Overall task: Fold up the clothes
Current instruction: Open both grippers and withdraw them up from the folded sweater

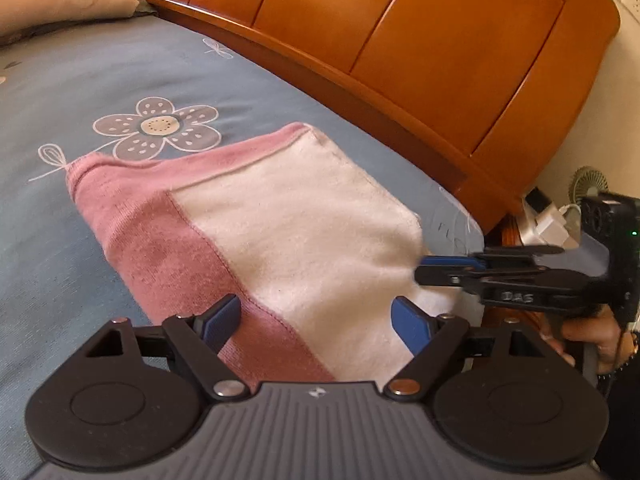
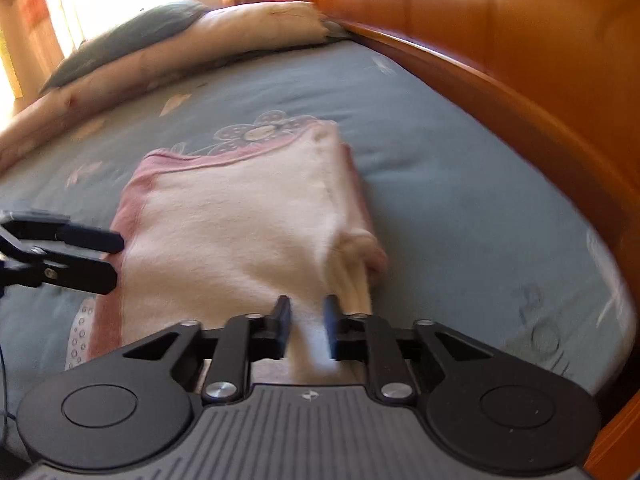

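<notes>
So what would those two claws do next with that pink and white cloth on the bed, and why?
Probably the left gripper closes on the near edge of the garment. Its jaws stand wide open around that edge, while the right gripper seems already pinched on the other corner. With both corners held, the edge could be lifted and folded over.

The folded garment is white with dusty-pink bands along its edges. Beneath it, the bedsheet is slate blue, printed with a white-outlined grey flower. Behind the sheet, the headboard is glossy orange-brown wood.
</notes>
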The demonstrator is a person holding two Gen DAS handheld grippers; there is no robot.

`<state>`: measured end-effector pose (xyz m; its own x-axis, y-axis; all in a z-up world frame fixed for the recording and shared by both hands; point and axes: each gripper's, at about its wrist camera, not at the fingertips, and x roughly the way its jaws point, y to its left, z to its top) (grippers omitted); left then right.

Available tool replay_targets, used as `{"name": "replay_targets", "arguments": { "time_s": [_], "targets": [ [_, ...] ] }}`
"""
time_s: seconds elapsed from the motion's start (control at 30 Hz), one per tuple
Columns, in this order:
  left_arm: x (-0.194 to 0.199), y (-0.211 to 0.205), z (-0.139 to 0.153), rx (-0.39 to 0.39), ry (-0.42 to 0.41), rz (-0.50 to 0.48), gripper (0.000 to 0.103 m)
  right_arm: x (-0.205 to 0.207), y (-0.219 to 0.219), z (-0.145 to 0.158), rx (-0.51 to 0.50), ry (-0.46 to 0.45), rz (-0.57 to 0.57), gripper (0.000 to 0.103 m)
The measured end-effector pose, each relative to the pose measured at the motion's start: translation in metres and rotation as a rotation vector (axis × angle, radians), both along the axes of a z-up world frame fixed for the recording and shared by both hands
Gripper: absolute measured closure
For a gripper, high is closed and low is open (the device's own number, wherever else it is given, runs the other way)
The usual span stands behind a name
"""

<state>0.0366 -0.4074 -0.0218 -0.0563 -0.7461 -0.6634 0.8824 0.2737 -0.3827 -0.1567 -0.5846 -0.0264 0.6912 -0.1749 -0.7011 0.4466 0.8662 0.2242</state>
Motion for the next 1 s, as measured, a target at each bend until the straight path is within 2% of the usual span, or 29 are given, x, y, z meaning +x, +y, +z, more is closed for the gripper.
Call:
{"name": "replay_targets", "arguments": {
  "time_s": [0.1,0.17,0.2,0.27,0.4,0.43,0.5,0.67,0.7,0.87,1.0],
  "targets": [
    [-0.004,0.005,0.010,0.001,-0.058,0.023,0.021,-0.008,0.009,0.013,-0.011,-0.039,-0.014,0.079],
    [-0.013,0.013,0.019,-0.014,-0.144,0.028,0.016,-0.010,0.014,0.017,-0.026,-0.046,-0.021,0.066],
    [-0.018,0.016,0.024,-0.022,-0.185,0.033,0.014,-0.010,0.015,0.017,-0.030,-0.035,-0.035,0.063],
    [-0.028,0.025,0.031,-0.044,-0.255,0.064,0.009,-0.010,0.018,0.016,-0.037,-0.013,-0.063,0.049],
    [-0.043,0.044,0.042,-0.071,-0.363,0.127,0.004,-0.010,0.023,0.014,-0.053,0.032,-0.120,0.040],
    [-0.045,0.049,0.044,-0.079,-0.378,0.142,0.003,-0.010,0.025,0.014,-0.057,0.043,-0.134,0.034],
    [-0.048,0.060,0.049,-0.096,-0.408,0.173,0.003,-0.011,0.032,0.018,-0.048,0.044,-0.169,0.032],
    [-0.057,0.088,0.070,-0.162,-0.442,0.244,0.001,-0.020,0.071,0.051,-0.082,-0.043,-0.170,0.004],
    [-0.059,0.094,0.075,-0.176,-0.447,0.256,0.001,-0.022,0.081,0.059,-0.101,-0.058,-0.168,0.001],
    [-0.068,0.126,0.102,-0.246,-0.464,0.335,0.001,-0.025,0.124,0.088,-0.163,-0.108,-0.197,0.000],
    [-0.079,0.149,0.116,-0.258,-0.551,0.409,0.001,-0.031,0.150,0.097,-0.172,-0.118,-0.239,0.000]
  ]
}}
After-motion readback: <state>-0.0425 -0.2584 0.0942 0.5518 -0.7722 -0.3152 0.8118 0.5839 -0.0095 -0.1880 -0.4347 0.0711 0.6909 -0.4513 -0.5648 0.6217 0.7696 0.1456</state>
